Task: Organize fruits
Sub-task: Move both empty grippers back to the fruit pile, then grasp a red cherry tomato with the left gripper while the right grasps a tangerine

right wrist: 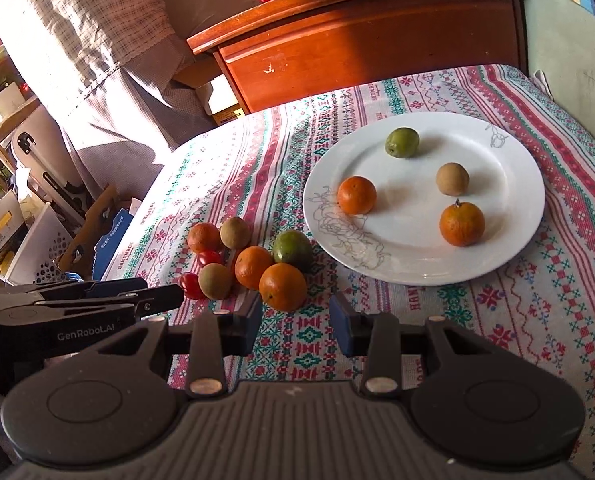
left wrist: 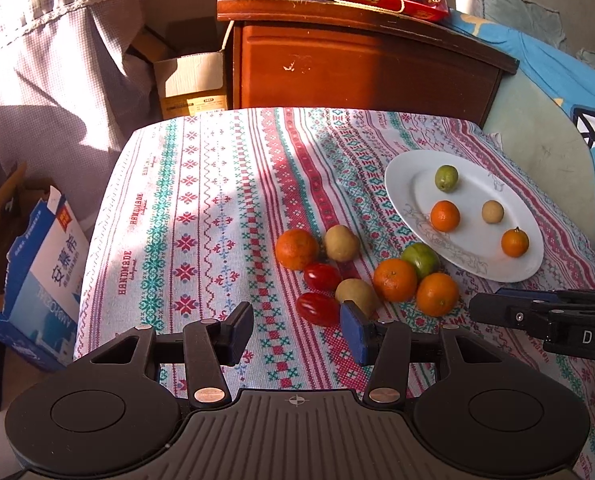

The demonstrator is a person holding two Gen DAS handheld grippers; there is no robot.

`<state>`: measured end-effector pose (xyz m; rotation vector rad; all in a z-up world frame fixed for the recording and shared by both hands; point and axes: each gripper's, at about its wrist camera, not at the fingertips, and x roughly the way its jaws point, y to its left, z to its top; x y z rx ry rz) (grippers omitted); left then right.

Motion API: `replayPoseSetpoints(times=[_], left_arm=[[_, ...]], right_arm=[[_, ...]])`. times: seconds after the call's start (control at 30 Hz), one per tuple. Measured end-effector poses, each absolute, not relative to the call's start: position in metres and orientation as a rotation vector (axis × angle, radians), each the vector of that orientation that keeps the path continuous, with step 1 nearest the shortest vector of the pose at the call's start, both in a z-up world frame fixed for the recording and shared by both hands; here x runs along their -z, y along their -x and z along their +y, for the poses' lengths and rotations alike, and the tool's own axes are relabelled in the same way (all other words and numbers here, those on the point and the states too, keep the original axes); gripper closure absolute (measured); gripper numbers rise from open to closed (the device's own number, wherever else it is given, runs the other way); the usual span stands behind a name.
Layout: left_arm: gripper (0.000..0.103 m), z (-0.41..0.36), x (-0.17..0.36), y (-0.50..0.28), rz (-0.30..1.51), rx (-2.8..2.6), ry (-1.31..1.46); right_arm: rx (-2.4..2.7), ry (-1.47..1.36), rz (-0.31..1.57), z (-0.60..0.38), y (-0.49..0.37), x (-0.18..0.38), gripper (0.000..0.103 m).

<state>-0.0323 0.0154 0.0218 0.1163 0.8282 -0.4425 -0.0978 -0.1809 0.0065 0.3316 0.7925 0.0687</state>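
- Both claws apart, empty: left gripper (left wrist: 295, 330), right gripper (right wrist: 295, 322).
- Loose fruit pile (right wrist: 253, 260) sits beside plate (right wrist: 509, 248).
- Take nearest orange (right wrist: 283, 286) w/ right; centre it, squeeze gently.

The left tool (left wrist: 295, 330) is matte black, with blue pads (left wrist: 353, 330) on its fingers, copper-coloured rivets, two round discs and a ribbed grey plate at the frame's bottom. The right tool (right wrist: 295, 322) looks alike; "GenRobot.AI" lettering shows at the left edge.
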Motion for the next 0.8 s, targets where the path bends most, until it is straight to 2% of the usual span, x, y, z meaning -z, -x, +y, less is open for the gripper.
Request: replayPoseSetpoints(times=[0.8], left_arm=[[0.058,0.003,0.002,0.025,0.796,0.482,-0.164]], right_arm=[[-0.070,-0.320,0.813,-0.171,0.078,0.010,0.064]])
